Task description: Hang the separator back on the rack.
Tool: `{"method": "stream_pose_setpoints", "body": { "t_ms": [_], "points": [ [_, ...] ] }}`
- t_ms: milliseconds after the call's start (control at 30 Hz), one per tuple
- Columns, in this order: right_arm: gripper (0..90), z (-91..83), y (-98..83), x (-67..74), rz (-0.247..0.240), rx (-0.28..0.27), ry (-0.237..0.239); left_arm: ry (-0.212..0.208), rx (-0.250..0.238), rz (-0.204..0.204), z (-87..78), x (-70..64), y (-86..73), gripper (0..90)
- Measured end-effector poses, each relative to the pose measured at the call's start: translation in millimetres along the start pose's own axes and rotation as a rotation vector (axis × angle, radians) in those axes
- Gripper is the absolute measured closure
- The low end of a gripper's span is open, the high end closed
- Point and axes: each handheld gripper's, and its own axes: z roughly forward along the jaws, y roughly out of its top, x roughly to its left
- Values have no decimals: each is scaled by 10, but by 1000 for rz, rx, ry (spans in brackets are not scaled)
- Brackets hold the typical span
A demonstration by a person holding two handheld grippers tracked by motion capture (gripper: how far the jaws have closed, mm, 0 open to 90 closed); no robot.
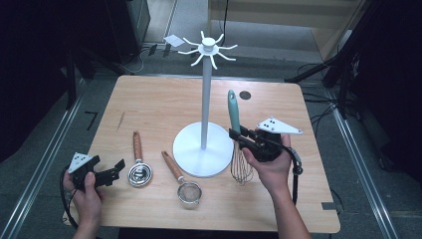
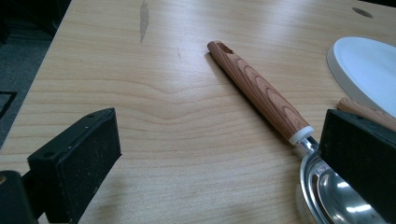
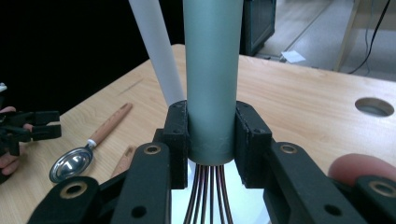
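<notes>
Beside the white stand's round base (image 1: 196,149), at the table's right half, we are seeing the whisk (image 1: 237,134) being held upright: teal handle pointing up, wire loops hanging just above the table (image 1: 164,99). Our right hand-held gripper (image 1: 238,137) is clamping the handle at its lower end, just above the wires, with both pads pressing on its sides, as the right gripper view is showing at the whisk handle (image 3: 212,70).

We are judging the work in hand to be hanging the whisk on one of the hooks (image 1: 211,49) at the top of the stand's pole (image 1: 205,99). Risks we are reading from this grip:
- the round, smooth handle being held low may be pivoting or sliding between the pads as the whisk is being raised;
- the handle, standing close to the pole, may be striking it and rocking the stand;
- whether the handle's tip has a hanging hole we cannot tell, so a hook may be missing it.

Farther left, the scoop (image 1: 139,172) and strainer (image 1: 186,189) are lying flat. Our left hand-held gripper (image 1: 107,172) is resting near the scoop with jaws apart and holding nothing, as the scoop's wooden handle (image 2: 259,91) is lying clear of them.
</notes>
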Motion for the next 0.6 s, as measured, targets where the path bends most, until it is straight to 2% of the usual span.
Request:
{"method": "stream_pose_setpoints", "body": {
  "t_ms": [600],
  "points": [
    [710, -125, 148, 174, -71, -113, 59, 0, 2, 2, -1, 0, 1, 0]
  ]
}}
